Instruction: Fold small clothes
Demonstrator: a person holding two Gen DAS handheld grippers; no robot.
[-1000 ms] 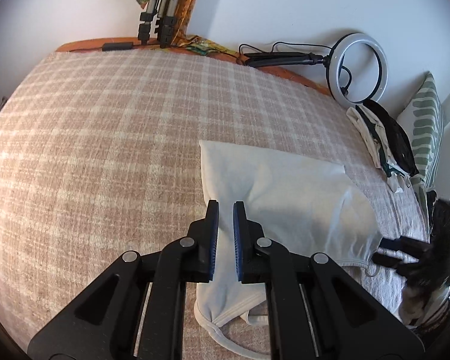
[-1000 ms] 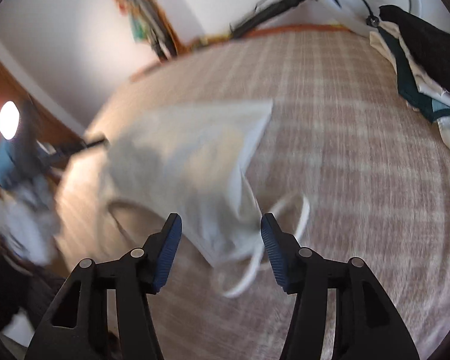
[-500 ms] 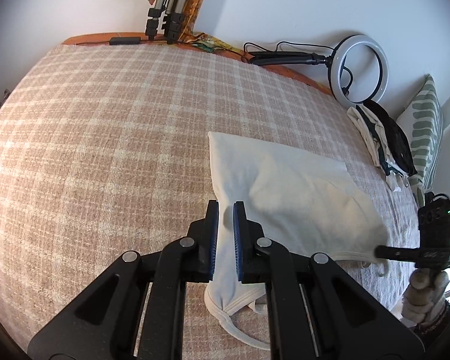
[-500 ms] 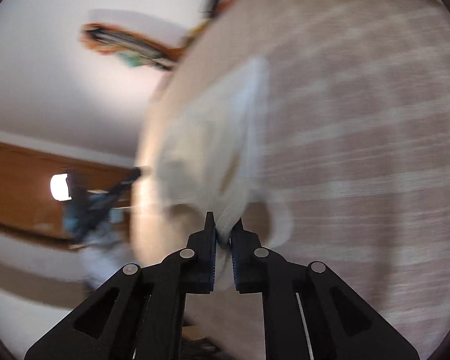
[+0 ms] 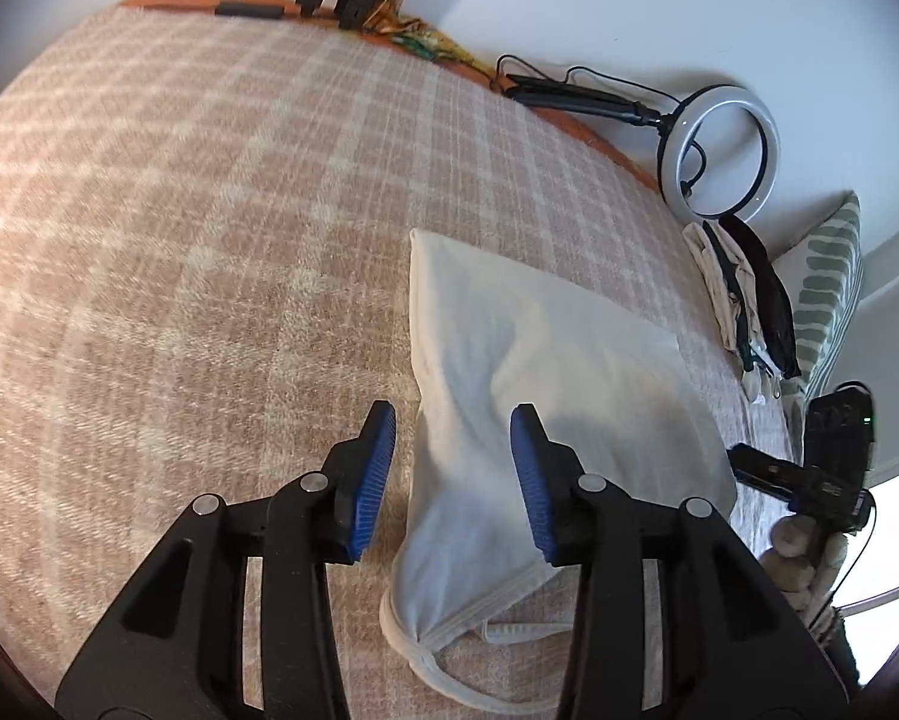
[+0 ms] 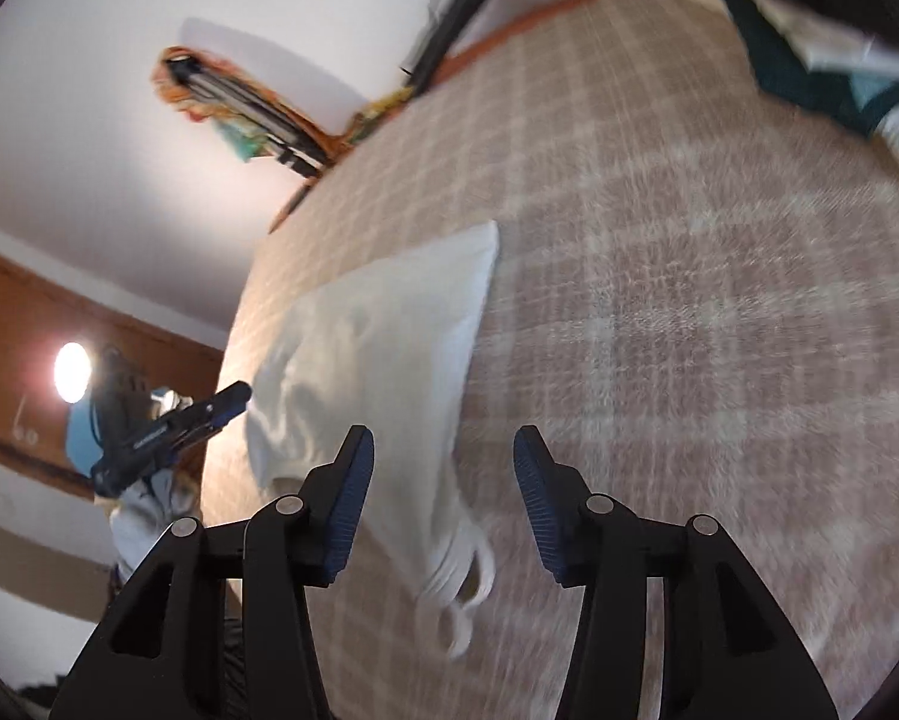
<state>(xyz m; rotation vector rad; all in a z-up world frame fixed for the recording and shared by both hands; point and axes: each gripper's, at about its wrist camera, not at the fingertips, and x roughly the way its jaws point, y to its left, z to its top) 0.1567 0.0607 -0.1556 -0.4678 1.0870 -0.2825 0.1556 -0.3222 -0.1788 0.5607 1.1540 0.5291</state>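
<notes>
Tools (image 5: 452,468) (image 6: 443,504) apart over soft top (image 5: 545,372)

Cream garment (image 5: 545,372) on checked bedspread (image 5: 209,228)

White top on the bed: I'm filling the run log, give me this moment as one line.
left gripper: open | right gripper: open | white top: folded, flat on plaid blanket | held: nothing

I'm working in a home bedroom: a bed with a plaid blanket (image 5: 209,228), a striped pillow (image 5: 827,300), a ring light (image 5: 719,150) against the wall.
</notes>
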